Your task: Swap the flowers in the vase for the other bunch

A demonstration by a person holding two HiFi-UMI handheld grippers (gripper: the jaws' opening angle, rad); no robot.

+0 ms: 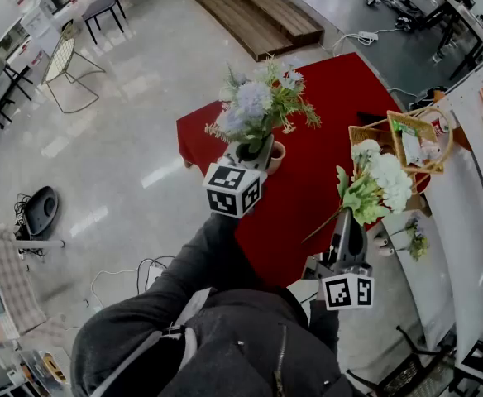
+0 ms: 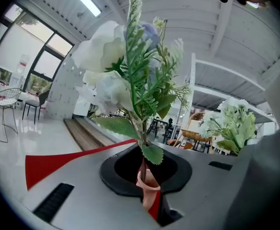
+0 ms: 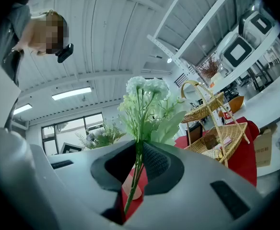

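On the red table (image 1: 308,188) stands a small peach vase (image 1: 276,156). A bunch of blue and white flowers with green sprigs (image 1: 254,106) rises from it. My left gripper (image 1: 254,151) is at the base of that bunch, just above the vase's mouth. In the left gripper view the jaws are closed around the stem (image 2: 142,162), with the vase (image 2: 148,188) right beneath. To the right, above the table's edge, my right gripper (image 1: 351,222) is shut on the thin stems (image 3: 136,169) of a white and pale green bunch (image 1: 378,184), held upright.
Two wicker baskets (image 1: 407,139) stand at the table's right end. Beside it runs a white counter (image 1: 465,222), with a small flower sprig (image 1: 415,242) on it. Glossy floor lies to the left, with chairs (image 1: 68,64) far off and a wooden platform (image 1: 250,11) beyond.
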